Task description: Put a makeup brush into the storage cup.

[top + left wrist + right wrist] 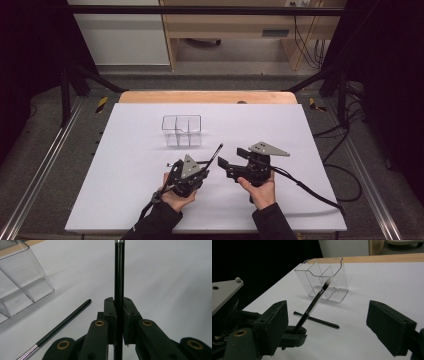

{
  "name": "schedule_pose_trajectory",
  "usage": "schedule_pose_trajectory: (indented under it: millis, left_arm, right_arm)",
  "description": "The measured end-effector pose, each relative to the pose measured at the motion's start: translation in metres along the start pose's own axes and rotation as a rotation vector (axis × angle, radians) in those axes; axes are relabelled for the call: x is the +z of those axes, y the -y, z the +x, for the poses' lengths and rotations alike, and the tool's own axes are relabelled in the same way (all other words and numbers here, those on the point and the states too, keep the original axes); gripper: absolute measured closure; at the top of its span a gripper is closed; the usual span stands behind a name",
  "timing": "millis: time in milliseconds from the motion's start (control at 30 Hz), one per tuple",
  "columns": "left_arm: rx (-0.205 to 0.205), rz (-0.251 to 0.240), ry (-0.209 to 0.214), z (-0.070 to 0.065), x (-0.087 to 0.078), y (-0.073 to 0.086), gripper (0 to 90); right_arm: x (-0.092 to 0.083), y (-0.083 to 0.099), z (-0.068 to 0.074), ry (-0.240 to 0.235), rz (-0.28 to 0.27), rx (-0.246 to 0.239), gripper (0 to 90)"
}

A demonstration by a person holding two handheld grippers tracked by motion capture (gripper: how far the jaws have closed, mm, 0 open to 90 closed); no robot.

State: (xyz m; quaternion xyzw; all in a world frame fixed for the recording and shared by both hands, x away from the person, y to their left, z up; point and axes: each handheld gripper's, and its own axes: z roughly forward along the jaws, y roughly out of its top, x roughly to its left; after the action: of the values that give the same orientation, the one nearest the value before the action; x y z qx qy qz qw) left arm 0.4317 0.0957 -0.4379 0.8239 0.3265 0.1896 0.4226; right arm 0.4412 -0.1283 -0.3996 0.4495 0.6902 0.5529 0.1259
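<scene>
My left gripper [203, 170] is shut on the black handle of a makeup brush [119, 287]. The brush slants up and away from it, its pale bristle tip [326, 284] pointing toward a clear divided organizer [181, 130]. A second black brush [317, 320] with a silver ferrule lies flat on the white surface beside the left gripper, between it and the organizer [22, 285]. My right gripper [330, 327] stands open just right of the left one, its jaws turned toward the held brush [312, 307] with nothing between its pads [273, 326].
A white sheet [125, 175] covers the table, with a wooden edge [207, 96] at the far side. The organizer [324, 280] stands upright near the middle. Black cables [310, 192] trail right from the right gripper. Dark frame posts flank the table.
</scene>
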Motion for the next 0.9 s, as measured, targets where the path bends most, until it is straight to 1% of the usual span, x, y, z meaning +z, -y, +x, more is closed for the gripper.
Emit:
schedule_pose_trajectory:
  millis: [367, 600, 800, 900]
  left_arm:
    - [-0.002, -0.016, -0.001, -0.009, 0.003, -0.004, 82.9]
    - [-0.01, -0.027, -0.004, -0.015, 0.004, -0.006, 82.9]
    - [-0.016, -0.026, 0.0, -0.019, 0.005, -0.008, 82.9]
    - [-0.017, -0.023, 0.005, -0.022, 0.006, -0.008, 82.9]
  right_arm:
    - [0.006, 0.004, 0.002, -0.01, 0.003, 0.041, 26.4]
    - [0.008, 0.004, 0.002, -0.009, -0.004, 0.07, 34.0]
    - [0.009, 0.005, 0.003, -0.012, -0.01, 0.083, 41.4]
    - [0.01, 0.005, 0.002, -0.015, -0.003, 0.087, 44.0]
